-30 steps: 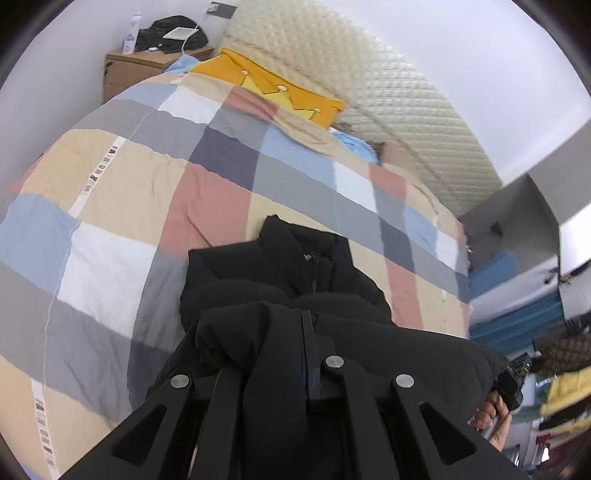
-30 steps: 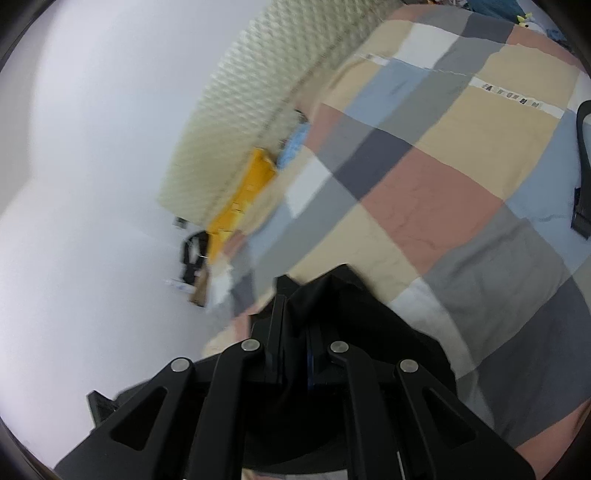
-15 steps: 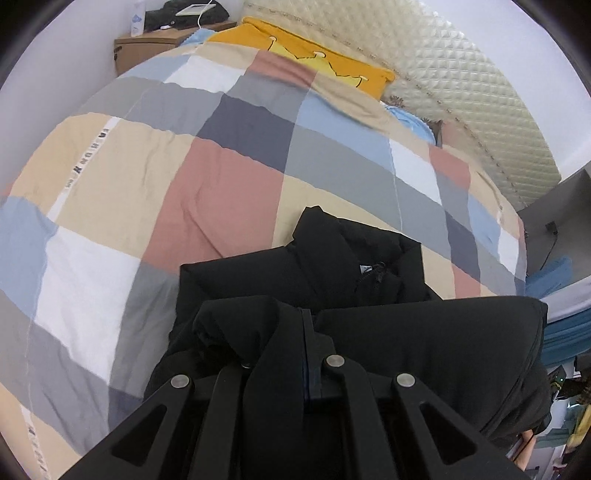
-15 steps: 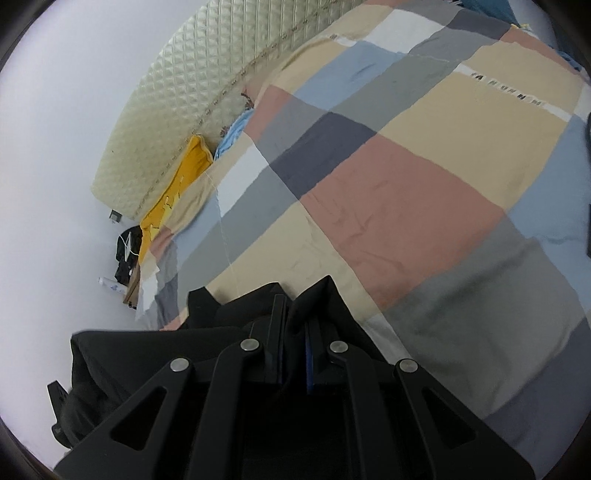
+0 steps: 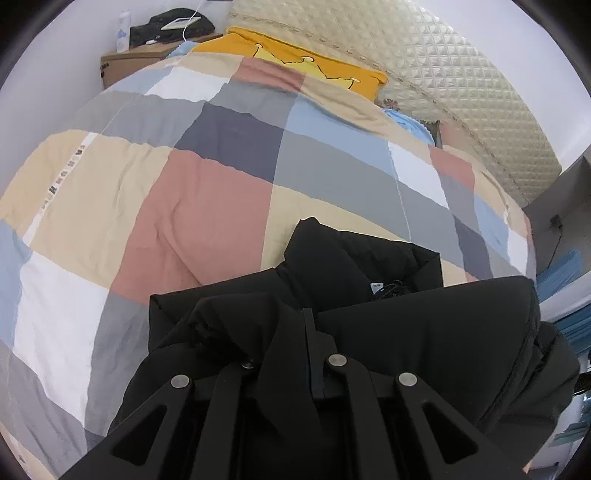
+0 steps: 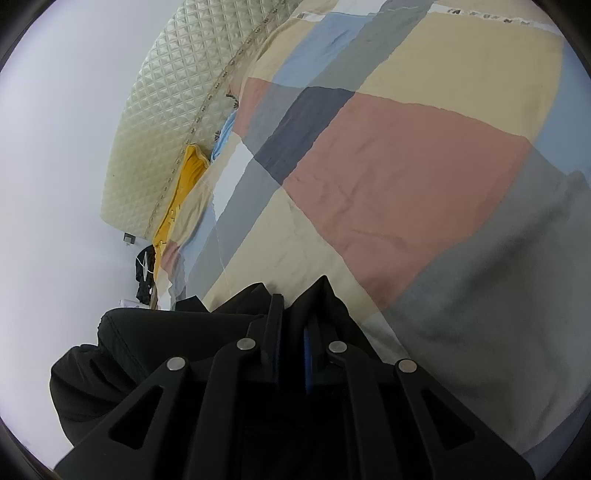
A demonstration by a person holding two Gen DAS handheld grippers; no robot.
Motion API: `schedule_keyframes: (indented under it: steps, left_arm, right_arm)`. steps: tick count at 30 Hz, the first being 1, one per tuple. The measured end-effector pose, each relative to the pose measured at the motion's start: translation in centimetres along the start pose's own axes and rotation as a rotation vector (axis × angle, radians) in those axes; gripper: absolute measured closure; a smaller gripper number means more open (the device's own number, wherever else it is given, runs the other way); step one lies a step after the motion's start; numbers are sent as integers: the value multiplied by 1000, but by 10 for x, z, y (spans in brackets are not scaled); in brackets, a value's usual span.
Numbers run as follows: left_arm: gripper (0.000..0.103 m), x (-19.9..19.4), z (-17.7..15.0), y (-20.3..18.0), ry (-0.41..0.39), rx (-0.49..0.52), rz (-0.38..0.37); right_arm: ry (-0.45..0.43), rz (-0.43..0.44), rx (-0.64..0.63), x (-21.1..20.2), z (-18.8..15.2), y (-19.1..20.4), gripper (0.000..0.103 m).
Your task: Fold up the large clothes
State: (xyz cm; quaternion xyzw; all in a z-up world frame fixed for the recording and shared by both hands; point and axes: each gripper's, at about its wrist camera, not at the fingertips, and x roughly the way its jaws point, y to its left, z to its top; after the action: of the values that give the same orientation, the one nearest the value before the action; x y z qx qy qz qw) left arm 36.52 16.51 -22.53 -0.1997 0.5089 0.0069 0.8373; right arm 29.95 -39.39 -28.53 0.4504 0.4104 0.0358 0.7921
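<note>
1. Here your black padded jacket [image 5: 424,332] lies on the checked duvet [image 5: 207,206] of the bed, its collar [image 5: 332,254] toward the headboard, with a folded edge raised over its lower part.
2. Your left tool [image 5: 291,332] is clamped on that raised black fabric, jaws pressed together with cloth draped over one finger.
3. Your right tool [image 6: 293,317] likewise grips a fold of the jacket [image 6: 155,343], jaws nearly together on the cloth.
4. Beyond the jacket, a yellow pillow [image 5: 306,66] lies against the quilted cream headboard [image 5: 443,74].
5. A wooden nightstand [image 5: 129,62] beside the bed carries a white bottle [image 5: 123,31] and a dark bag [image 5: 173,26].
</note>
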Motion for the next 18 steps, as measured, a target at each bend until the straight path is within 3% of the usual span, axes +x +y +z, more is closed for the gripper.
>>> schedule_keyframes:
  steps: [5,9,10,11,12,13,14,15,17,18]
  left_arm:
    - [94,-13,-3,16,21,-62,-79]
    - [90,-43,-10,41,-17,-205,-227]
    - [90,-52,-13,52,-16,-252,-269]
    - [88,-58,-17,61,-13,-295,-289]
    - [83,-63,-20,68,-1,-336,-293]
    - [79,-67,-24,75,12,-378,-302]
    - [62,-76,-32,87,14,-438,-328]
    - [39,-84,-37,94,1,-457,-342]
    - [24,-106,-45,104,-41,-433,-318]
    - [24,-112,-48,105,-55,-413,-302]
  right_arm:
    - [1,23,-21,-4,-4,3,92]
    - [-15,29,-59,-20,-9,9,91]
    - [-23,28,-69,-25,-11,11,86]
    - [-37,22,-84,-31,-12,14,74]
    - [-51,12,-95,-36,-12,16,64]
    - [-79,-12,-111,-44,-13,19,42]
    - [-94,-21,-118,-48,-12,20,37]
    - [-109,-24,-129,-52,-12,23,37]
    - [-105,-19,-156,-56,-13,29,37]
    - [-103,-25,-171,-58,-14,32,37]
